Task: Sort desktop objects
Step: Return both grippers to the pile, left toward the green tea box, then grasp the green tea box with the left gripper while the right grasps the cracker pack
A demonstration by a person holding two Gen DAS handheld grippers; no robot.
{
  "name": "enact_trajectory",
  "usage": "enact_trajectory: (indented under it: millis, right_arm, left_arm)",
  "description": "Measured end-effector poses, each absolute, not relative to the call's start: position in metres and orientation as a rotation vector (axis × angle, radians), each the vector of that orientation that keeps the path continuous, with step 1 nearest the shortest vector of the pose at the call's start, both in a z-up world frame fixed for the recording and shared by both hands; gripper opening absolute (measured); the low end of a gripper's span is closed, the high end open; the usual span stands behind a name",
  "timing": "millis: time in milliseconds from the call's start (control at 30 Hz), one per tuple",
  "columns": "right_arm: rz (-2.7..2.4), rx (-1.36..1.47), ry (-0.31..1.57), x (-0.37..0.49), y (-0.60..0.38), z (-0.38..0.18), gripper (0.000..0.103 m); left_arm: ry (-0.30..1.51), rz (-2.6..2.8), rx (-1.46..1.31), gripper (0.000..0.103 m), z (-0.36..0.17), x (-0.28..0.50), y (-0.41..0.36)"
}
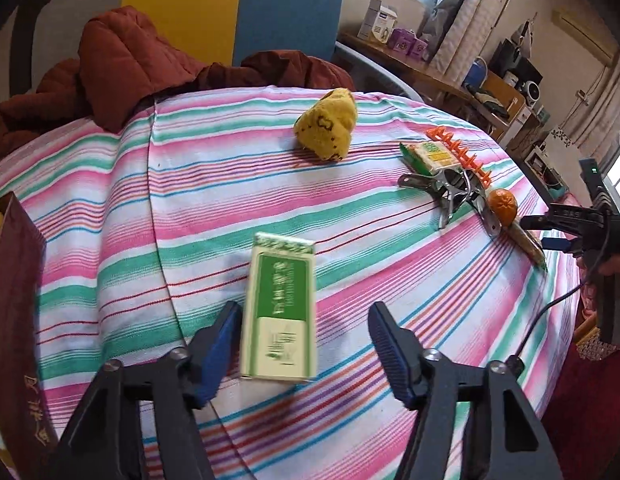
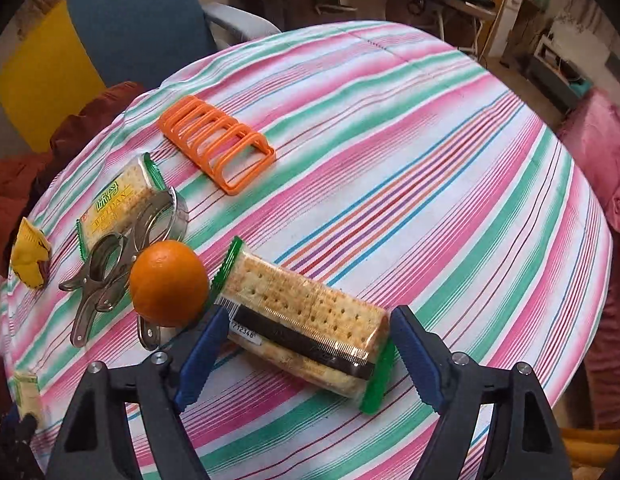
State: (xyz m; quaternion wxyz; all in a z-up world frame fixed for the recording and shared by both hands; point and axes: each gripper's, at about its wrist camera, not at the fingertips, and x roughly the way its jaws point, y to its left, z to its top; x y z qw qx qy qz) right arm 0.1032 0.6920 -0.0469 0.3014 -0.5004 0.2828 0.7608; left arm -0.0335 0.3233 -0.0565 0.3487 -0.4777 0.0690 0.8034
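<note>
The left claw (image 1: pixel 305 340) stands released over the striped counter (image 1: pixel 390 280), a green and white box (image 1: pixel 279 308) lying between its blue pads, close against the left pad and clear of the right. The right claw (image 2: pixel 303 340) is also released, spread around a cracker packet (image 2: pixel 305 324) without pressing it. An orange (image 2: pixel 169 282) sits just beside that packet, against metal clips (image 2: pixel 105 264). Farther back lie a second cracker packet (image 2: pixel 121 200), an orange rack (image 2: pixel 215 142) and a yellow cloth (image 1: pixel 326 123).

Soft window daylight, faint shadows; fisheye bends edges, green box (image 1: pixel 280 308) slightly motion-blurred
</note>
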Motion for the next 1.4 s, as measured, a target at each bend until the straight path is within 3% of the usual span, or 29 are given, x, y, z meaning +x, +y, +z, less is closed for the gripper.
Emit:
enact_trajectory:
  millis: [200, 333, 433, 600, 633, 733, 833, 1300, 1367, 1400]
  right_arm:
    - [2.150, -1.431, 0.635, 0.085, 0.652, -0.045, 0.086]
    - [2.160, -1.451, 0.446, 0.076, 0.631, -0.041, 0.077]
    - [2.191, -1.382, 0.356, 0.072, 0.631, -0.032, 0.079]
    - [2.131, -1.516, 0.340, 0.063, 0.638, -0.057, 0.081]
    - [2.105, -1.549, 0.355, 0.063, 0.640, -0.063, 0.079]
    - [2.135, -1.545, 0.461, 0.074, 0.641, -0.062, 0.055]
    - [2.138, -1.577, 0.406, 0.076, 0.625, -0.062, 0.048]
    - [2.301, -1.702, 0.289, 0.074, 0.489, -0.061, 0.048]
    - [2.317, -1.708, 0.248, 0.073, 0.479, -0.061, 0.048]
    - [2.319, -1.707, 0.249, 0.073, 0.478, -0.061, 0.048]
  left_arm:
    - [0.136, 2.110, -1.117, 0.052, -0.060, -0.026, 0.310]
    - [0.049, 2.082, -1.125, 0.053, -0.061, -0.032, 0.303]
    - [0.020, 2.073, -1.121, 0.054, -0.062, -0.032, 0.300]
    - [-0.003, 2.065, -1.115, 0.054, -0.063, -0.032, 0.299]
    - [-0.006, 2.064, -1.114, 0.054, -0.064, -0.031, 0.298]
    - [-0.007, 2.065, -1.111, 0.055, -0.064, -0.031, 0.298]
    - [0.007, 2.071, -1.108, 0.055, -0.064, -0.030, 0.299]
    - [0.138, 2.105, -1.120, 0.058, -0.060, -0.023, 0.312]
    - [0.252, 2.124, -1.108, 0.056, -0.059, -0.019, 0.323]
    - [0.287, 2.124, -1.096, 0.046, -0.059, -0.016, 0.326]
